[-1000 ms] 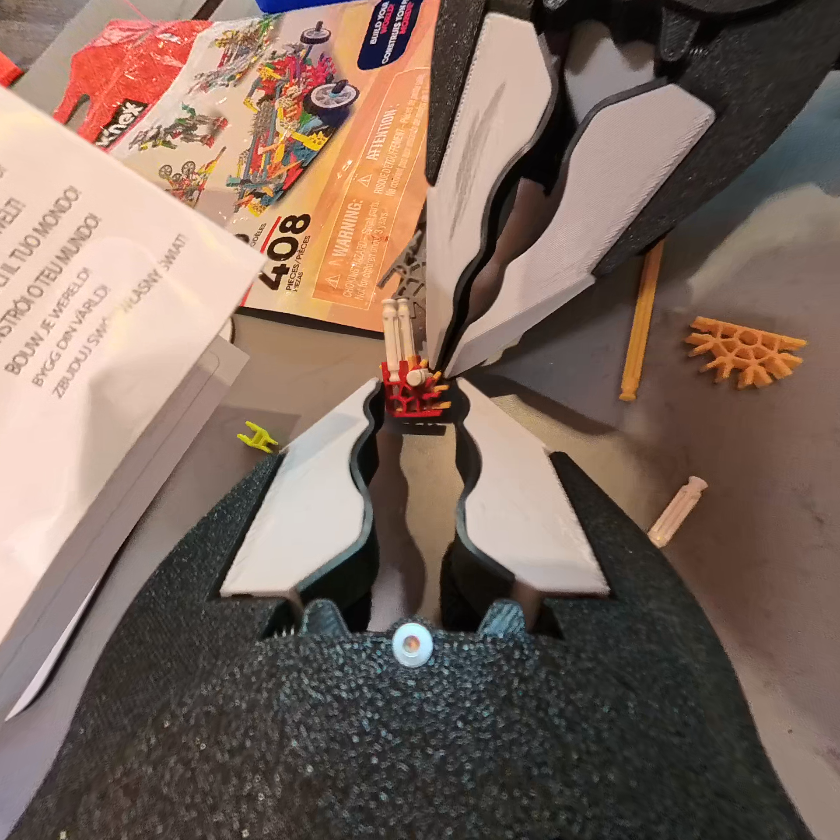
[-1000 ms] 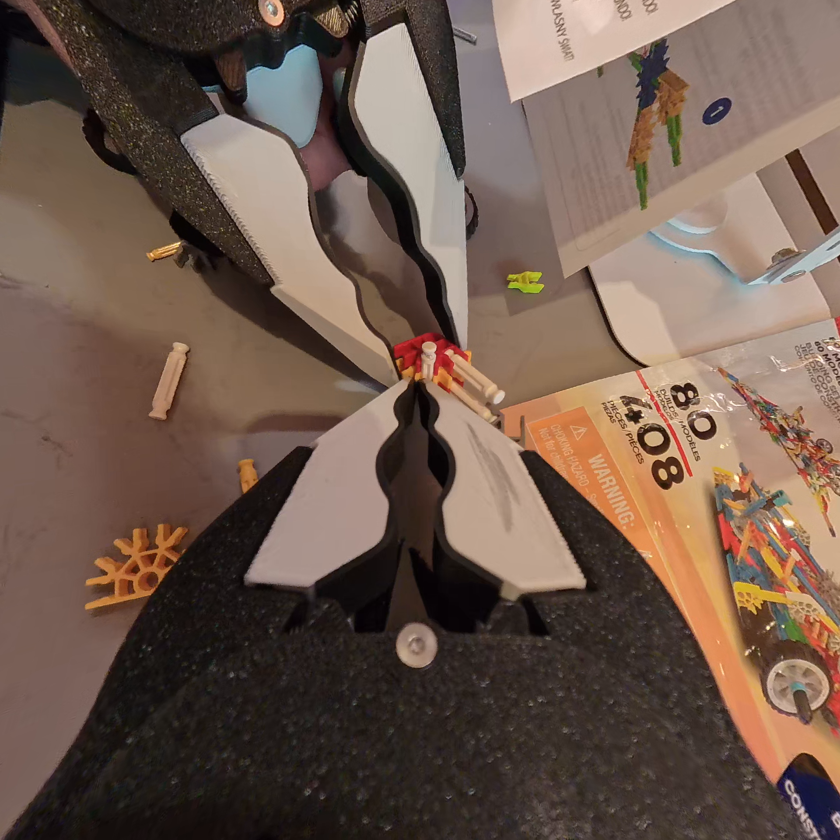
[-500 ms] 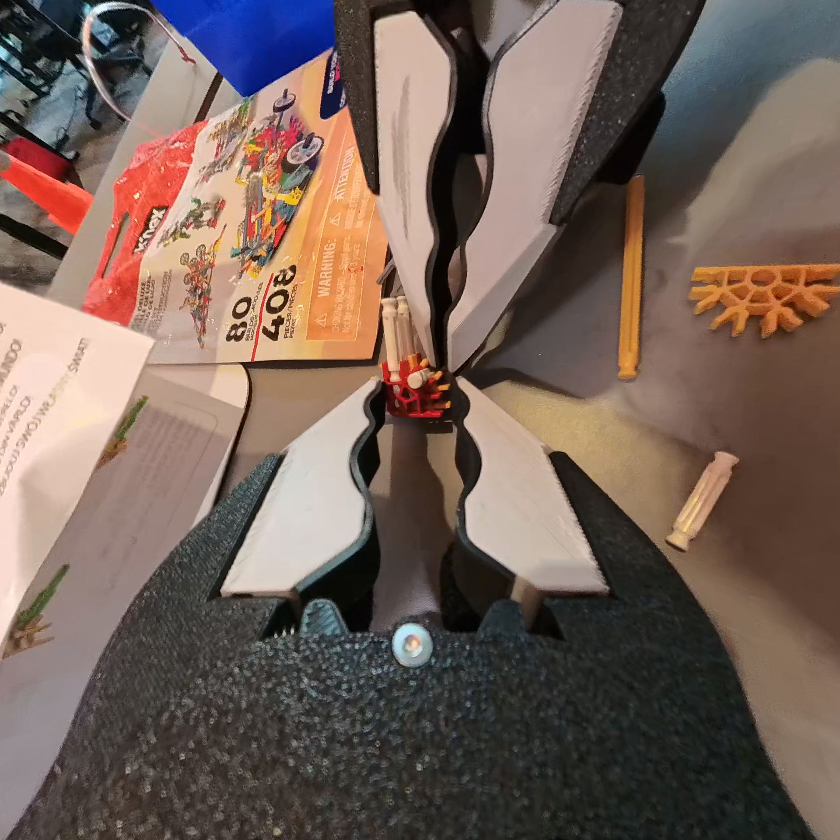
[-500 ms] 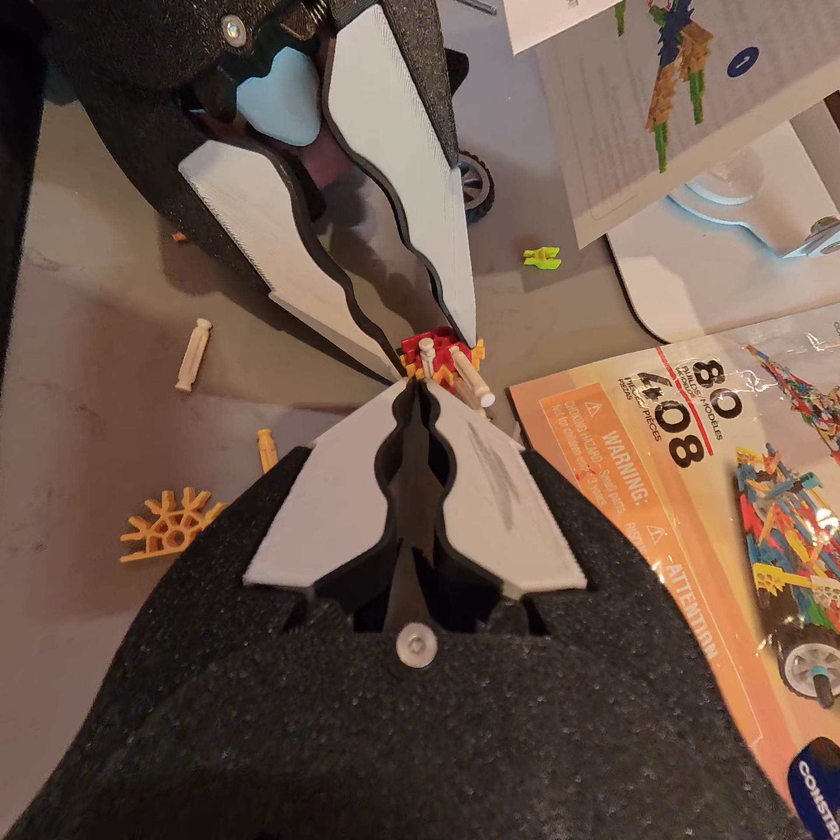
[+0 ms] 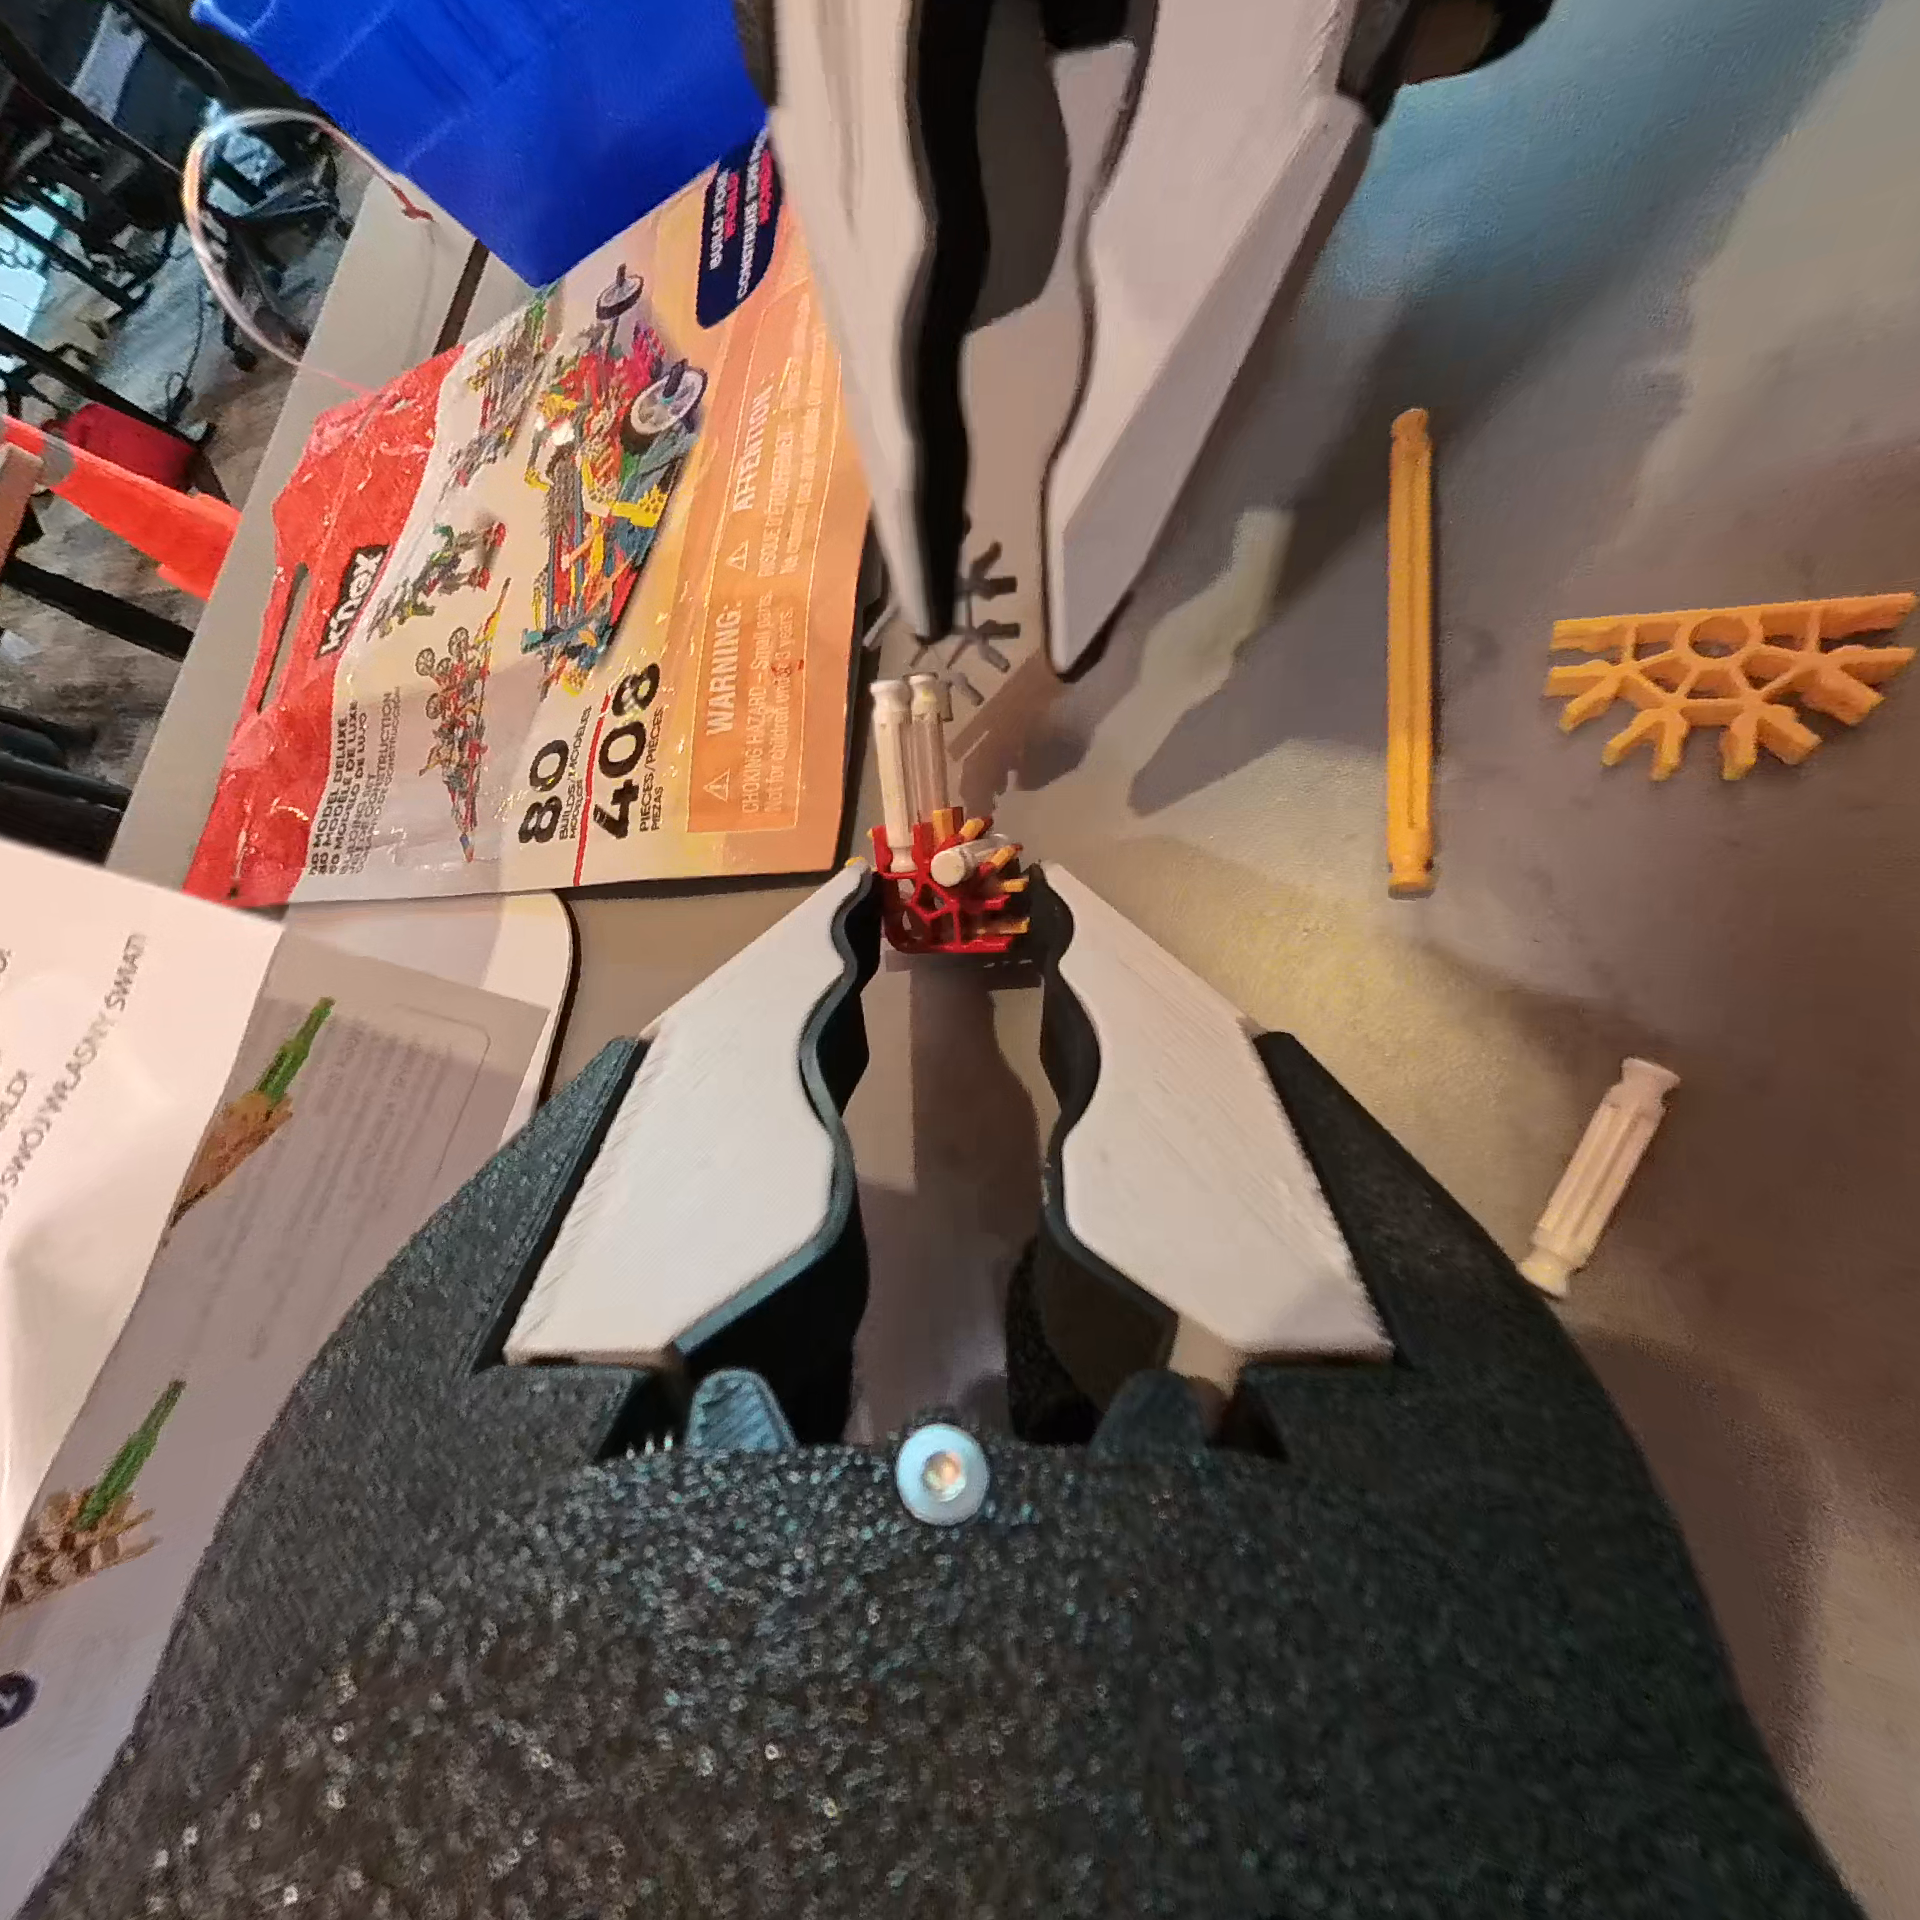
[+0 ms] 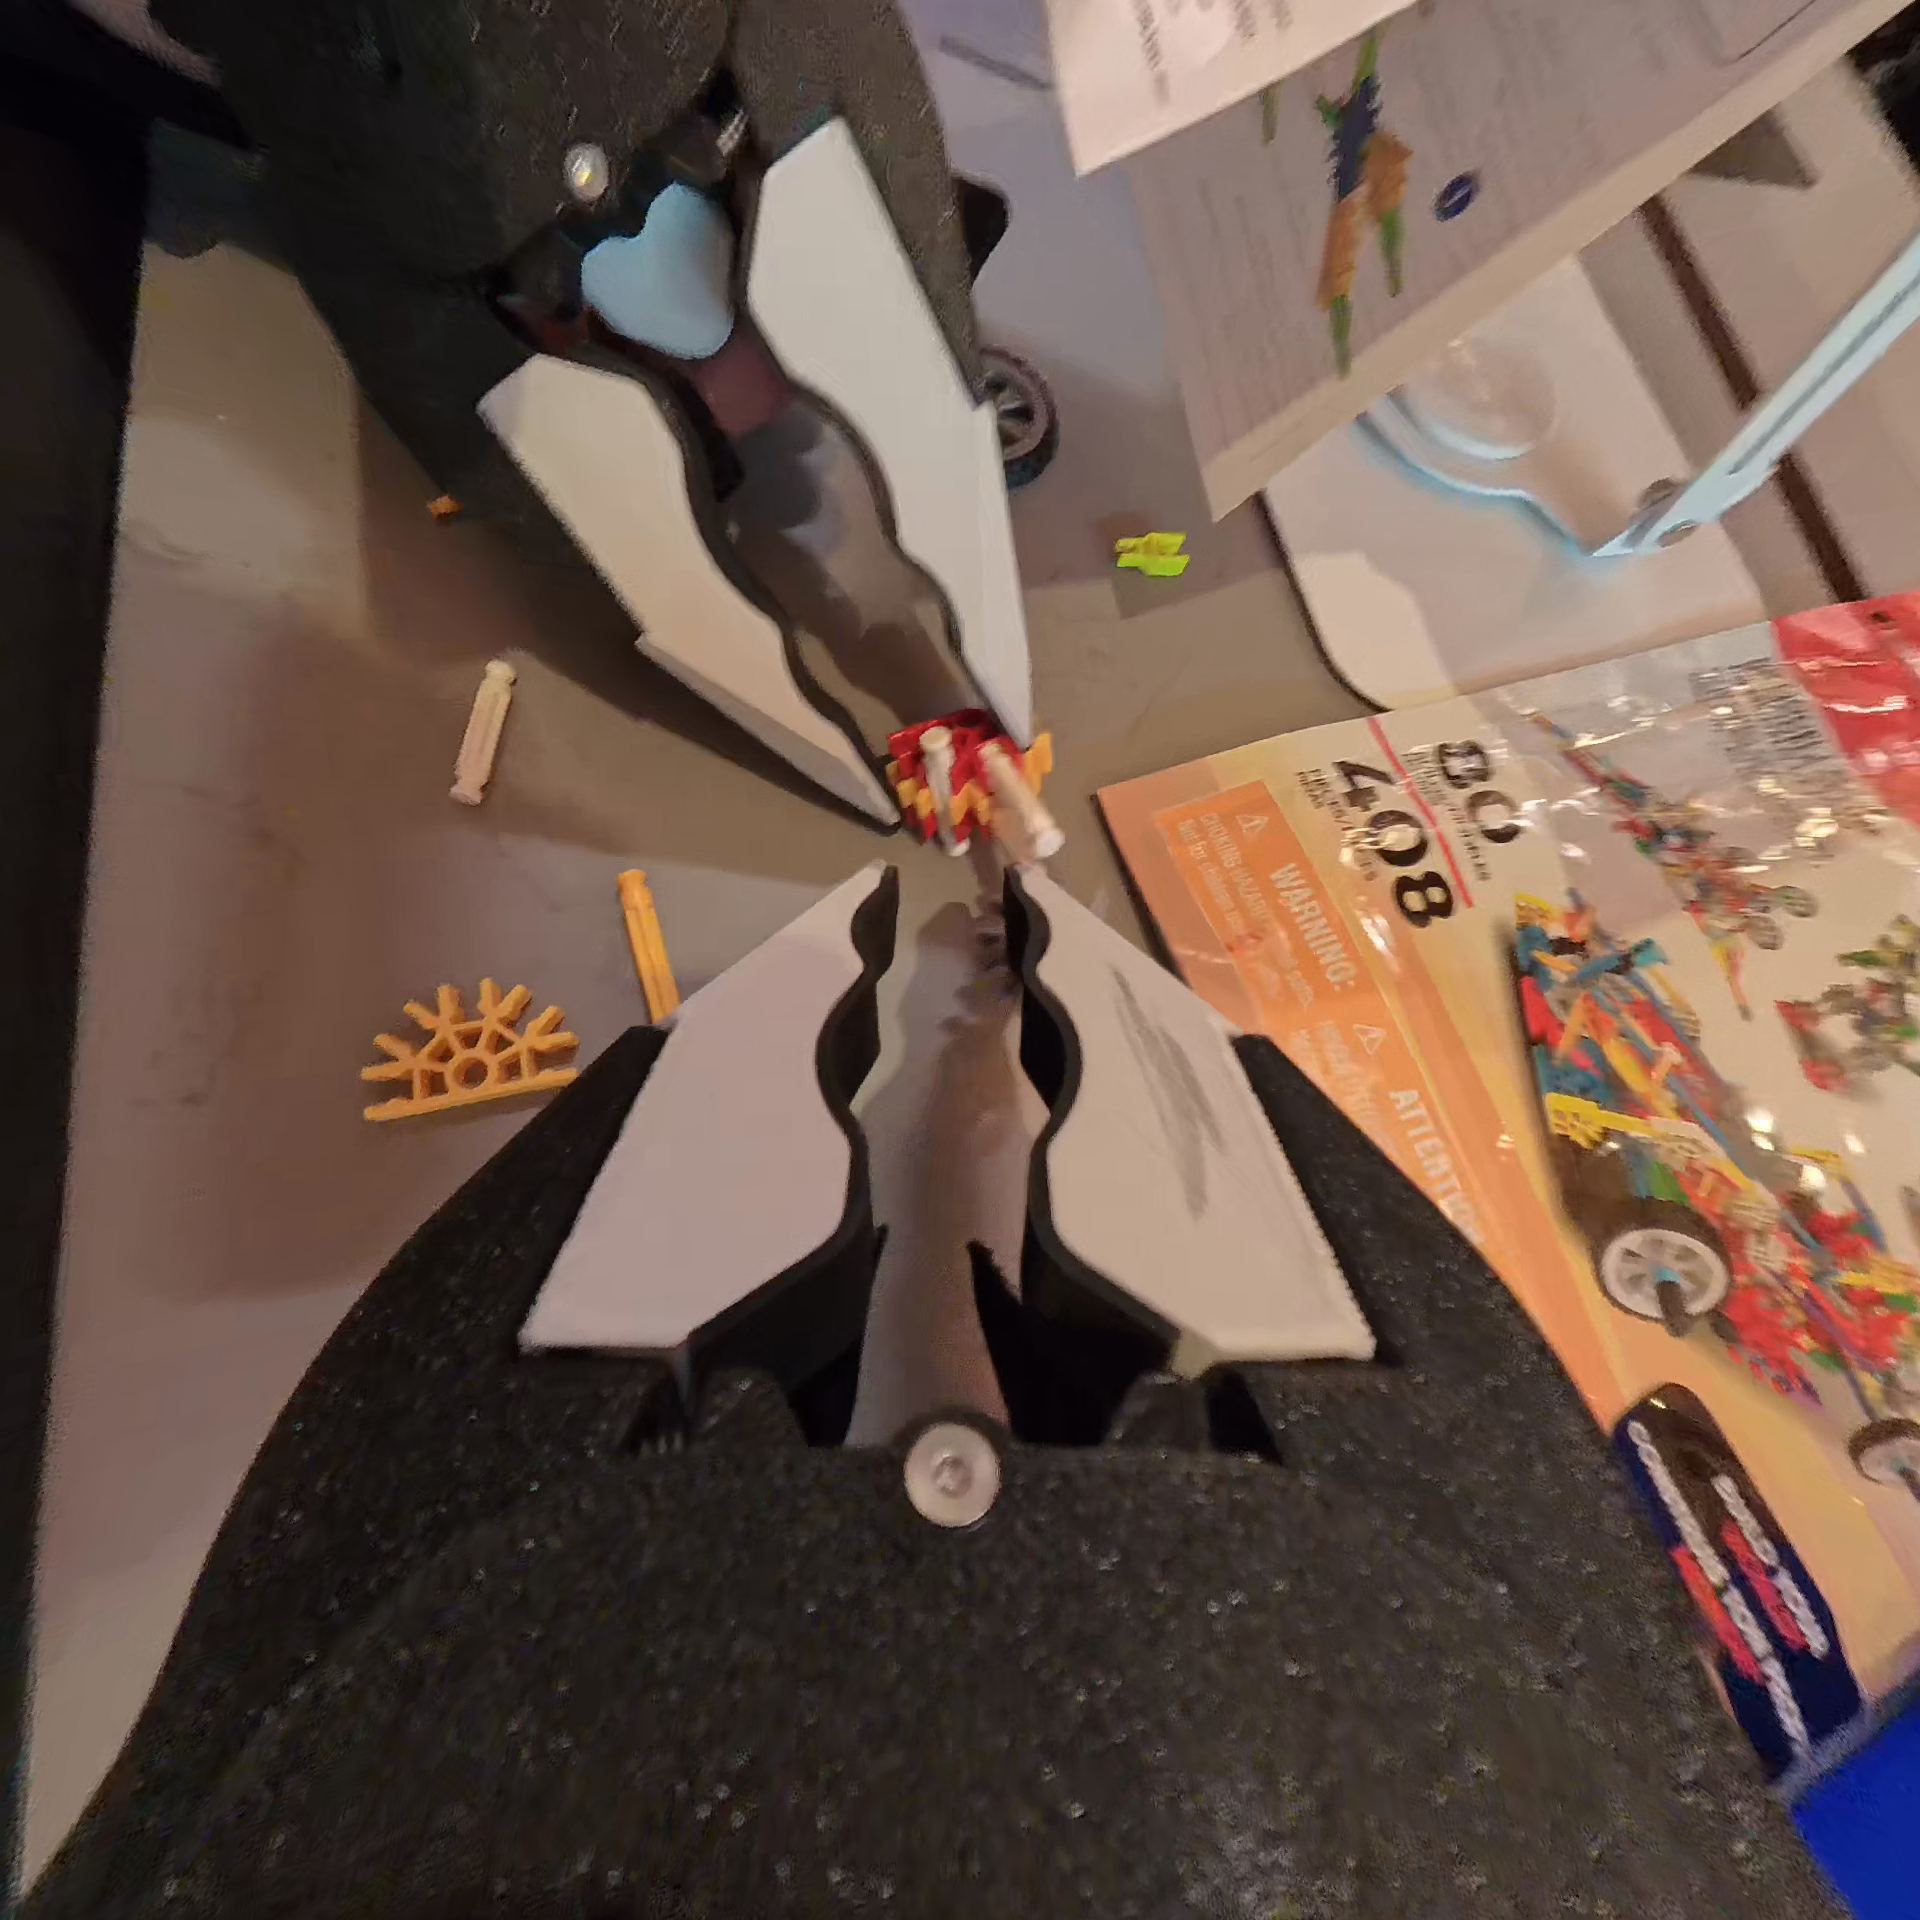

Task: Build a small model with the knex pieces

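Grey tabletop [image 5: 1351, 1018] carries the whole scene. The left gripper [image 5: 956, 904] is clenched on a small cluster of red and yellow connectors [image 5: 951, 894], pinched between its two fingertips, with short white rods [image 5: 912, 743] sticking out of it on the far side. In the right wrist view the same cluster [image 6: 961, 784] sits at the left gripper's tips, just beyond the right gripper [image 6: 945, 888], whose jaws stand apart around nothing, its tips close to the white rods but apart from them. A flat, clear plastic bag with a printed card inside [image 5: 551, 623] lies left of the cluster; whether it holds loose pieces cannot be told. A blue box [image 5: 499, 114] stands behind the bag, its inside hidden. An open instruction booklet [image 5: 156, 1091] lies at near left. Loose on the table to the right are a long yellow rod [image 5: 1410, 644], a yellow fan-shaped connector [image 5: 1725, 691] and a short white rod [image 5: 1595, 1179]. A grey snowflake connector [image 5: 971, 634] lies under the right gripper, and a small lime clip [image 6: 1151, 549] lies near the booklet.
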Tool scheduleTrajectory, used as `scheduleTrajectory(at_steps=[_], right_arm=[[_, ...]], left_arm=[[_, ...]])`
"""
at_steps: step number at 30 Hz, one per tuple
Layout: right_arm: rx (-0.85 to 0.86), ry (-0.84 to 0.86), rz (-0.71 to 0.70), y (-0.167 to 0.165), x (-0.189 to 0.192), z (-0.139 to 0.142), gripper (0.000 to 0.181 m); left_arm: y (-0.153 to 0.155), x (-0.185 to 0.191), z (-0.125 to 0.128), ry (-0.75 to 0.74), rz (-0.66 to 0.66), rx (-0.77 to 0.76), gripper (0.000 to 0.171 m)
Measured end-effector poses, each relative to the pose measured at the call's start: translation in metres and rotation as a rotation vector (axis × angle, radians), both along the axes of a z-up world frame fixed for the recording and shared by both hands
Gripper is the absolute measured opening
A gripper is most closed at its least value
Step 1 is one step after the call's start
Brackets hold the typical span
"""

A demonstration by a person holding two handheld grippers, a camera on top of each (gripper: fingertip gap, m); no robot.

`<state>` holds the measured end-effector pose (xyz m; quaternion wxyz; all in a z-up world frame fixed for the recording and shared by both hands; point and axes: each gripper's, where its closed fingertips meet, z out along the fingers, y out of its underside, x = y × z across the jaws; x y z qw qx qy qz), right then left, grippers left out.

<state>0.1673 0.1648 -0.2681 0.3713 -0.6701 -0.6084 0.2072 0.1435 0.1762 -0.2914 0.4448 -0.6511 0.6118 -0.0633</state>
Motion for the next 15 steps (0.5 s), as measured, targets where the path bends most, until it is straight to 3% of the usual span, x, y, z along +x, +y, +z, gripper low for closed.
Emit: scheduleTrajectory(at_steps=[5, 7, 8, 9, 15], right_arm=[[0.079, -0.013, -0.015, 0.007, -0.009, 0.002, 0.04], [0.086, -0.075, 0.006, 0.007, -0.012, -0.011, 0.038], [0.079, -0.077, 0.031, 0.003, -0.015, -0.014, 0.024], [0.084, -0.08, 0.042, 0.001, -0.015, -0.015, 0.021], [0.091, -0.065, 0.032, 0.0, -0.015, -0.015, 0.016]], left_arm=[[-0.011, 0.009, 0.0, 0.023, -0.096, 0.035, 0.027], [-0.016, 0.013, 0.001, 0.036, -0.141, 0.058, 0.027], [-0.014, 0.012, 0.001, 0.05, -0.139, 0.074, 0.028], [-0.014, 0.012, 0.001, 0.05, -0.145, 0.069, 0.028], [-0.014, 0.011, 0.001, 0.033, -0.137, 0.052, 0.029]])
